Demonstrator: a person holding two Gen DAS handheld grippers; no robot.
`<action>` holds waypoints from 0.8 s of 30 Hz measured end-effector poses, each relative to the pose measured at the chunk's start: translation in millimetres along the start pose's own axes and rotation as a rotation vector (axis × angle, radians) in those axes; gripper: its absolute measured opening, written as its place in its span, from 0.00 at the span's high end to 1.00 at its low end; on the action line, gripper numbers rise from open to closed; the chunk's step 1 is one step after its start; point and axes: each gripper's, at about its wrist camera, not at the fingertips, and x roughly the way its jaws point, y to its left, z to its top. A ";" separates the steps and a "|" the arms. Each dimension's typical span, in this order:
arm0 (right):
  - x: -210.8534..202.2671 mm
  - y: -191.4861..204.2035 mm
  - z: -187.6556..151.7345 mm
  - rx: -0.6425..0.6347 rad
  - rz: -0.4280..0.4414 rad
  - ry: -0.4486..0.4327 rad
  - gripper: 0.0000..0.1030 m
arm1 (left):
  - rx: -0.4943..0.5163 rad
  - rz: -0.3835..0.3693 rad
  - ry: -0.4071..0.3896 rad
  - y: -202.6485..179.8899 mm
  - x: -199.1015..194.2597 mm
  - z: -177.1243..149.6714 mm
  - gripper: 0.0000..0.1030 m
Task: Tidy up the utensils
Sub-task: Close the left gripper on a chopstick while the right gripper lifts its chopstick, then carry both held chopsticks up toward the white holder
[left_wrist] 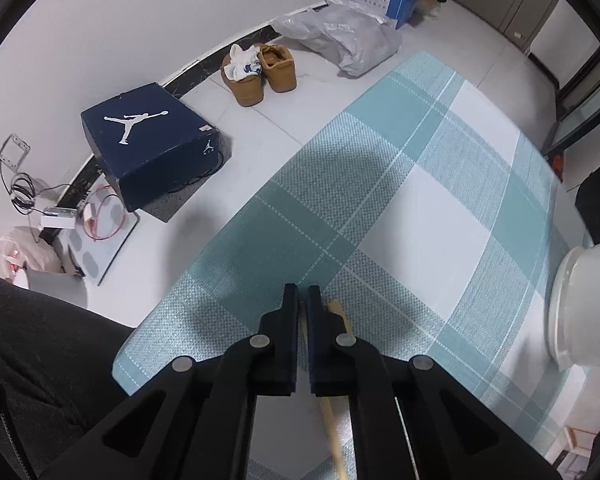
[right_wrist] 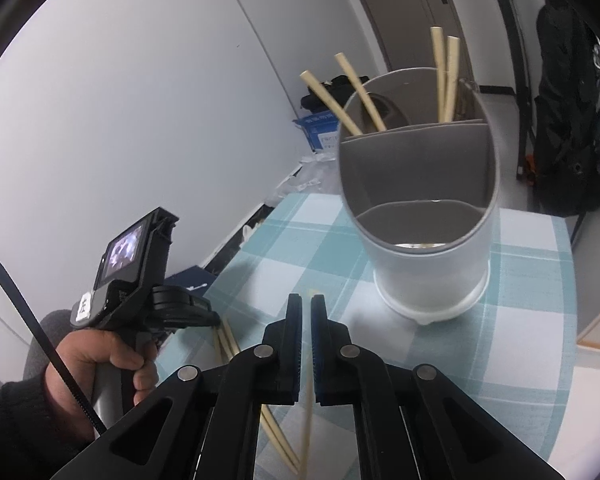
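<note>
Left gripper (left_wrist: pixel 302 292) clamped on chopstick (left_wrist: pixel 332 432); right gripper (right_wrist: pixel 306 304) closed on another chopstick (right_wrist: pixel 307 420). Sticks judged light, stiff, slippery; mid-shaft hold advised.

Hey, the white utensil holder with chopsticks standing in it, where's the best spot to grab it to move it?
Probably the near rim of the utensil holder, from above: one finger inside the front compartment, one outside. The body looks too wide for the jaws, and the chopsticks stand only in the rear compartments, leaving that wall free.
</note>
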 end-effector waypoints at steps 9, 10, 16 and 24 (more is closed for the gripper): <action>-6.3 -6.6 1.9 0.040 0.016 -0.033 0.99 | 0.044 -0.078 -0.072 0.3 -14.3 0.0 1.00; -4.9 -6.0 0.9 0.038 0.006 -0.027 0.99 | 0.044 -0.096 -0.077 1.9 -16.6 0.3 1.00; -2.9 -8.8 -7.3 0.025 -0.037 0.017 0.96 | 0.068 -0.206 -0.153 8.1 -40.2 0.4 1.00; 34.9 -17.3 -25.2 0.052 -0.105 0.187 0.88 | 0.086 -0.394 -0.298 23.0 -78.2 0.0 1.00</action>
